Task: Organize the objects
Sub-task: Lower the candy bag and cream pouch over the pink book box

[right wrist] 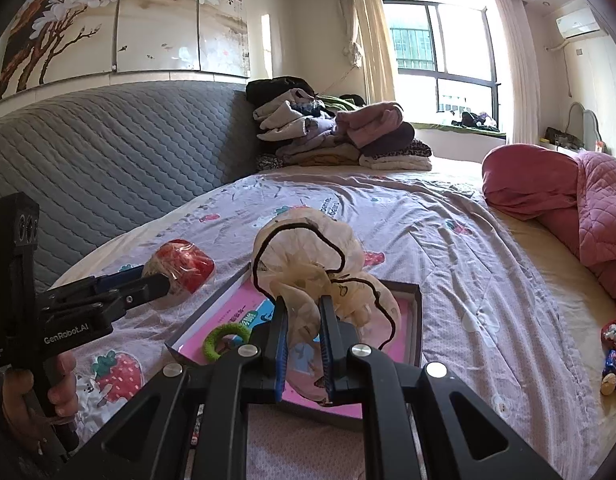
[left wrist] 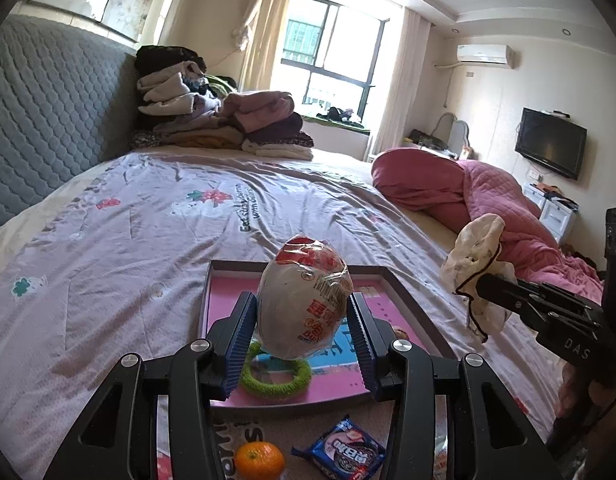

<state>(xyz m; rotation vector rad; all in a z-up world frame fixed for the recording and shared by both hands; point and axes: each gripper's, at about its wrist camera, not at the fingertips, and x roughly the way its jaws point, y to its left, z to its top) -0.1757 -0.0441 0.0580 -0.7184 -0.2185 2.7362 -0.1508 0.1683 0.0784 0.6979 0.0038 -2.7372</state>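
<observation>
Sunlight is being let in through a big window [left wrist: 331, 52] at the upper middle of the left wrist view, behind a bed [left wrist: 120, 240] that is being covered by a lilac cartoon-print sheet. Folded clothes [left wrist: 216, 120] are being kept in a pile against the grey quilted headboard [left wrist: 48, 104], and a pink quilt [left wrist: 503, 204] is bunched at the right. A shallow box [left wrist: 403, 292] with a pink floor is lying at lower centre, a green ring [left wrist: 276, 384] being held inside it. An orange [left wrist: 260, 460] and a blue snack packet [left wrist: 343, 448] are lying at the bottom edge.

A plastic-wrapped bun [left wrist: 304, 304], white with red print, is being grasped by the left gripper [left wrist: 304, 340] above the box. A cream frilly cap [right wrist: 319, 268] with black edging is being clenched by the right gripper [right wrist: 304, 344] over the box's right part.
</observation>
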